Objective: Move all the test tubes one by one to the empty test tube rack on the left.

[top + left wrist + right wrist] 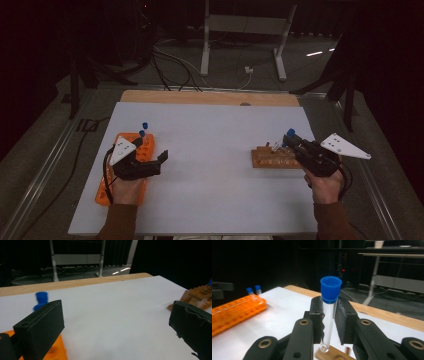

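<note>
- My right gripper is clenched on a clear tube with a blue cap; the tube stands upright between the two black jaws, its cap above their tips.
- Seen from the right gripper view, the tube's rounded bottom hangs just above the wooden rack; I cannot tell whether they touch.
- From the high view, my right gripper sits over the wooden rack on the right side of the white worktop.
- My left gripper is released, jaws spread wide with bare worktop between them.
- From the high view, my left gripper hovers at the orange rack on the worktop's left.
- Two blue-capped tubes stand at the orange rack's far end.
</note>
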A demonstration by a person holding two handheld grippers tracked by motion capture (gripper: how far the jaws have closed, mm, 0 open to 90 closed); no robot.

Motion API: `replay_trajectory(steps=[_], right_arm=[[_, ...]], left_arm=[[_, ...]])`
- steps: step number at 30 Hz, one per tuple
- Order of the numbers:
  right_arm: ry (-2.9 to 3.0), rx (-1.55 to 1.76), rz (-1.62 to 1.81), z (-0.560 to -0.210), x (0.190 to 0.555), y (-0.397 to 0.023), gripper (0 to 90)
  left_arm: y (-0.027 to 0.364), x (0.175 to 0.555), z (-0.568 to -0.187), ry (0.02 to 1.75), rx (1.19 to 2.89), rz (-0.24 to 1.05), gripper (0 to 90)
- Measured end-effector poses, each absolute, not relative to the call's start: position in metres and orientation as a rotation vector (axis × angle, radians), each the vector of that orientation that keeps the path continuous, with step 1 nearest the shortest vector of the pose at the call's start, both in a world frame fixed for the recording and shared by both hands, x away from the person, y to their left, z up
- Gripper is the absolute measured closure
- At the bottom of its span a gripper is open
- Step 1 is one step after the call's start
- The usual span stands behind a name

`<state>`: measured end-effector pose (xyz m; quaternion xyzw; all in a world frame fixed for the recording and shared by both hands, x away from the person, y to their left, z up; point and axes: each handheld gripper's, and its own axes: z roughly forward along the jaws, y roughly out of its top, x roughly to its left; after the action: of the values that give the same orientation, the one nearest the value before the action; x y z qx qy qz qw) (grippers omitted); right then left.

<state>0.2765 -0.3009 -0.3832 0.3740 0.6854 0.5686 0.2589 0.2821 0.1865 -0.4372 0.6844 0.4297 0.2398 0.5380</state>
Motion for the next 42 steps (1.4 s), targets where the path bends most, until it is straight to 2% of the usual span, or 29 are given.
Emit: replay_trajectory(steps=[15,19,26,31,34,37,42], right_arm=[[1.995,0.921,1.617,-0.392,0.286,-0.238,76.4],[2.036,0.891,1.626,-0.394,0.287,-0.221,76.4],[2.113,0.84,1.637,-0.399,0.289,-0.188,76.4],[2.174,0.793,1.639,-0.402,0.286,-0.165,76.4],[2.207,0.765,1.641,-0.403,0.284,-0.154,76.3],[2.232,0.75,1.65,-0.404,0.283,-0.145,76.3],[2.263,0.728,1.653,-0.407,0.281,-0.135,76.3]], left_arm=[[0.131,0.271,-0.421,0.853,1.701,0.502,1.8],[0.116,0.268,-0.418,0.804,1.757,0.471,6.9],[0.098,0.265,-0.42,0.747,1.824,0.437,9.5],[0.09,0.263,-0.421,0.714,1.854,0.434,19.9],[0.087,0.262,-0.422,0.697,1.866,0.437,32.6],[0.086,0.262,-0.424,0.68,1.881,0.424,52.1],[0.086,0.262,-0.426,0.668,1.904,0.423,65.1]])
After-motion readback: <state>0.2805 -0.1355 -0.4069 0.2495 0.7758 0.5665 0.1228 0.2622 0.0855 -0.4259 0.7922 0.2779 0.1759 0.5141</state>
